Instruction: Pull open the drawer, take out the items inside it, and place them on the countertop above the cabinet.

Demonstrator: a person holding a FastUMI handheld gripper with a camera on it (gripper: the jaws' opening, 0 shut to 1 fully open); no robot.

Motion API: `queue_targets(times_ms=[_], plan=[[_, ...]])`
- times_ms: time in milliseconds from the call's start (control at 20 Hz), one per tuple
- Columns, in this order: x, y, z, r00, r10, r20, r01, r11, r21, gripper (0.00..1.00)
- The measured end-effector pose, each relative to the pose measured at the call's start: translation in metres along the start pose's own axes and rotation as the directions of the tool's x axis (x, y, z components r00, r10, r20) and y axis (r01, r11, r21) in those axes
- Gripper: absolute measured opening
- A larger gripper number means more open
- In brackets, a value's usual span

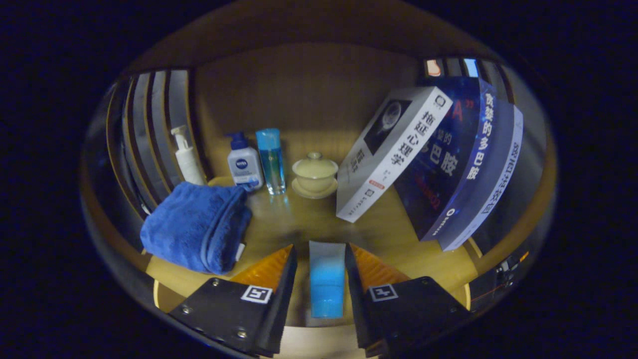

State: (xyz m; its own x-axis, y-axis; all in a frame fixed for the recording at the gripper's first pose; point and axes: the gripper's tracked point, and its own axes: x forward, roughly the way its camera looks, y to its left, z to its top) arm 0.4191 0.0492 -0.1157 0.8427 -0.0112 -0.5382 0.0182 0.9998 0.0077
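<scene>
My gripper [322, 249] is shut on a small blue and white item [326, 281], which fills the gap between the two fingers; its whitish end points forward. It hovers just above the wooden countertop [294, 219]. On the countertop beyond the fingers stand a white pump bottle [187, 157], a white bottle with a blue cap [243, 162], a clear blue bottle [270, 160] and a cream lidded tea bowl on a saucer [315, 174]. A folded blue towel [197, 227] lies to the left of the fingers.
A white book [391, 152] leans against several dark blue books [463, 164] ahead to the right. A wooden back wall [304, 94] closes off the countertop. Slatted panels [152, 129] stand at the left.
</scene>
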Motion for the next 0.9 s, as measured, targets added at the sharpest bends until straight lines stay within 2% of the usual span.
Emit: queue_targets(times_ms=[50,100,400,450,500,650,800,900], plan=[[-0.012,0.002,0.010,0.999,0.002,0.043,-0.002,1.000,0.004,0.57],[-0.025,0.001,0.020,0.996,-0.003,0.094,0.003,1.000,0.008,0.66],[-0.118,-0.004,0.051,0.950,-0.046,0.308,0.040,0.999,0.026,0.67],[-0.135,-0.007,0.049,0.941,-0.063,0.333,0.057,0.998,0.029,0.74],[-0.151,-0.012,0.044,0.934,-0.087,0.345,0.081,0.996,0.032,0.81],[-0.193,-0.018,0.017,0.922,-0.136,0.363,0.133,0.991,0.034,0.84],[-0.227,-0.011,-0.010,0.901,-0.147,0.408,0.129,0.989,0.070,0.89],[-0.241,-0.010,-0.036,0.898,-0.158,0.410,0.131,0.987,0.092,0.89]])
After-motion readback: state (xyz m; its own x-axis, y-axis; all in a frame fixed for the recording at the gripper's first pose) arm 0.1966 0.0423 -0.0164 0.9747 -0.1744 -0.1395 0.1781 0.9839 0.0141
